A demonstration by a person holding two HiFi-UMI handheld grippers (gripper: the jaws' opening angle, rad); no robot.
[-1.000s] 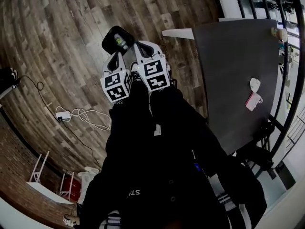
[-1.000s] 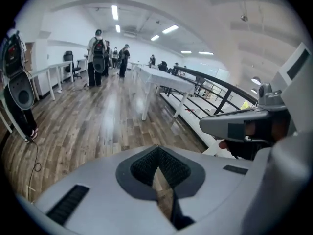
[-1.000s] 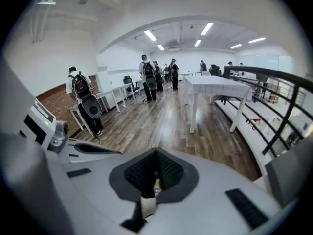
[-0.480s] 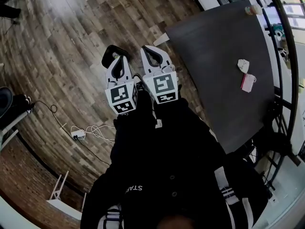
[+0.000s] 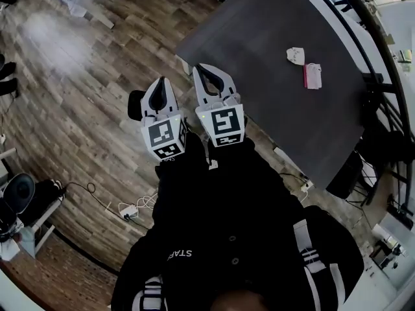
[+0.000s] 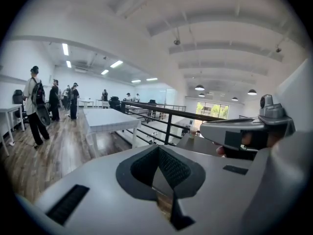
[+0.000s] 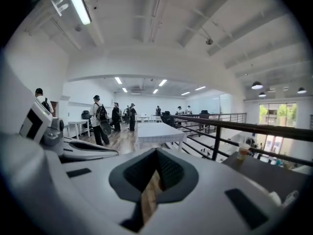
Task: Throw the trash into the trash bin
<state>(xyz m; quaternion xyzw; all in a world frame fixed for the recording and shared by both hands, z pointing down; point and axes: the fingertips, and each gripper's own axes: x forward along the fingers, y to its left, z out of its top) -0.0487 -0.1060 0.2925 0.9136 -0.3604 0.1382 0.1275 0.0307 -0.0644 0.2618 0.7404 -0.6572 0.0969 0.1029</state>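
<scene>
My two grippers are held side by side at chest height, both shut with nothing between the jaws. In the head view the left gripper (image 5: 161, 83) hangs over the wooden floor. The right gripper (image 5: 209, 70) points at the near corner of the dark grey table (image 5: 259, 37). A crumpled white paper (image 5: 296, 55) and a pink-and-white packet (image 5: 312, 75) lie on the table's far part, well beyond the right gripper. The black trash bin (image 5: 134, 104) stands on the floor, mostly hidden behind the left gripper. The left gripper view (image 6: 158, 151) and right gripper view (image 7: 157, 154) look level across the room.
A black railing (image 5: 379, 76) runs along the table's far side. A white adapter with cables (image 5: 130, 210) lies on the floor at lower left, beside a black chair (image 5: 19, 193). Several people (image 6: 36, 106) stand far off near a white table (image 6: 107, 119). A cup (image 7: 243, 153) stands on the dark table.
Both grippers have risen together, still shut, and swung from over the bin toward the table. The bin now sits behind the left gripper and the table lies closer.
</scene>
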